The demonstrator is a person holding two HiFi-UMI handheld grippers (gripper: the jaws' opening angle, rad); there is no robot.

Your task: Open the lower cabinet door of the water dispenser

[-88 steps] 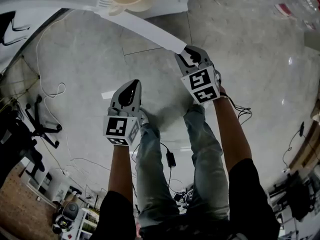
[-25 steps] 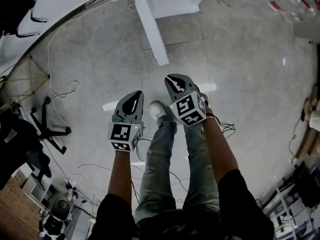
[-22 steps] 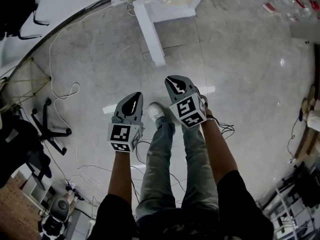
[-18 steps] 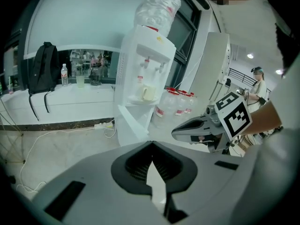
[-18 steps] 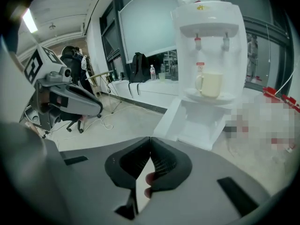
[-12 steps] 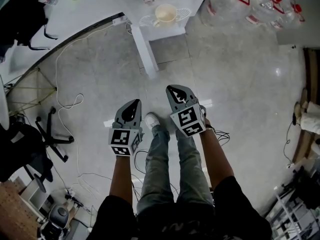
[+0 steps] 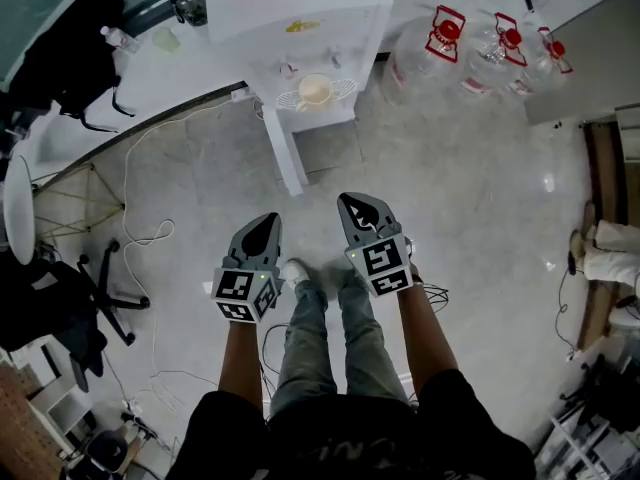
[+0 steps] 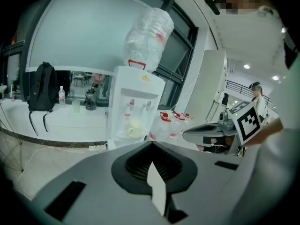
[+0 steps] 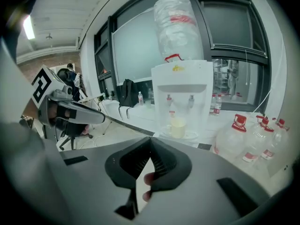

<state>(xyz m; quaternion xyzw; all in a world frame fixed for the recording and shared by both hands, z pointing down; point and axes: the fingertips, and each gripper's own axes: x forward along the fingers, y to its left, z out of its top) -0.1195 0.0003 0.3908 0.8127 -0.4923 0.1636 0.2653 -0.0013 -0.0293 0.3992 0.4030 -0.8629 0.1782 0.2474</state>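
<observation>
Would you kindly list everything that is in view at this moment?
water dispenser: one, white, top middle, by the ledge
lower cabinet door: one, white, swung out toward the person
inverted bottle: one, clear, atop the dispenser
cup: one, cream, on the dispenser's drip tray
water jugs: at least three, clear with red handles, floor right of the dispenser
backpack: one, black, on the ledge left of the dispenser
office chair: one, black, floor at left
cable: one, white, floor at left
legs: two, in jeans, bottom middle
left tongs: one, grey, shut, empty
right tongs: one, grey, shut, empty
</observation>
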